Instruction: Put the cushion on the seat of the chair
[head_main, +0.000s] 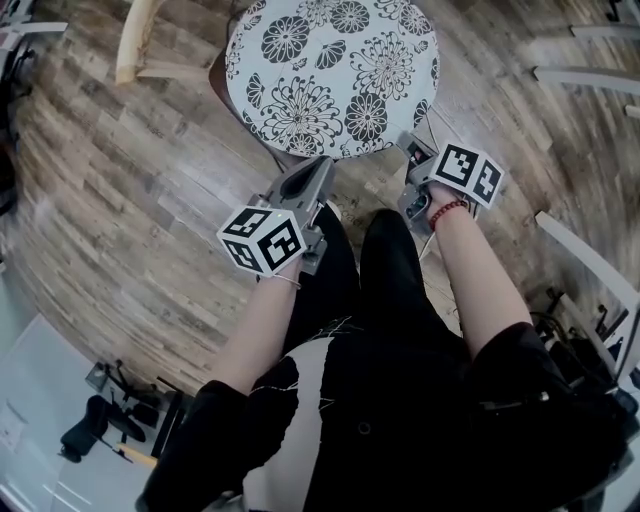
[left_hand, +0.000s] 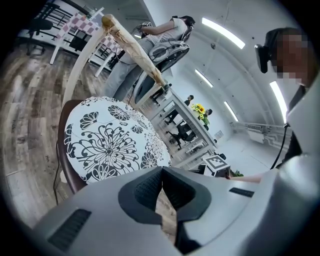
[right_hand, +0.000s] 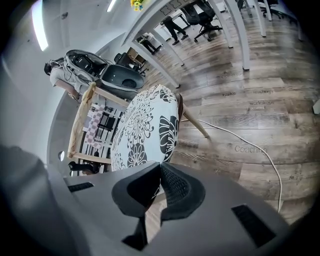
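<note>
A round white cushion (head_main: 330, 75) with black flower print lies flat on the chair's seat, whose brown rim (left_hand: 64, 150) shows under it. The chair's pale wooden backrest (head_main: 135, 40) stands behind it. My left gripper (head_main: 318, 165) hangs just off the cushion's near edge, shut with nothing between its pads. My right gripper (head_main: 408, 143) is at the cushion's near right edge, also shut and empty. In the left gripper view the cushion (left_hand: 110, 140) lies just beyond the left gripper's (left_hand: 161, 172) tips. The right gripper view has the cushion (right_hand: 145, 125) right past the right gripper's (right_hand: 160, 167) tips.
Wooden floor all round. A white cable (right_hand: 250, 142) runs across it right of the chair leg (right_hand: 195, 122). White desk legs (head_main: 585, 255) stand at the right, dark gear (head_main: 110, 415) lies on a pale mat at the lower left. A person (left_hand: 150, 35) sits at desks behind the chair.
</note>
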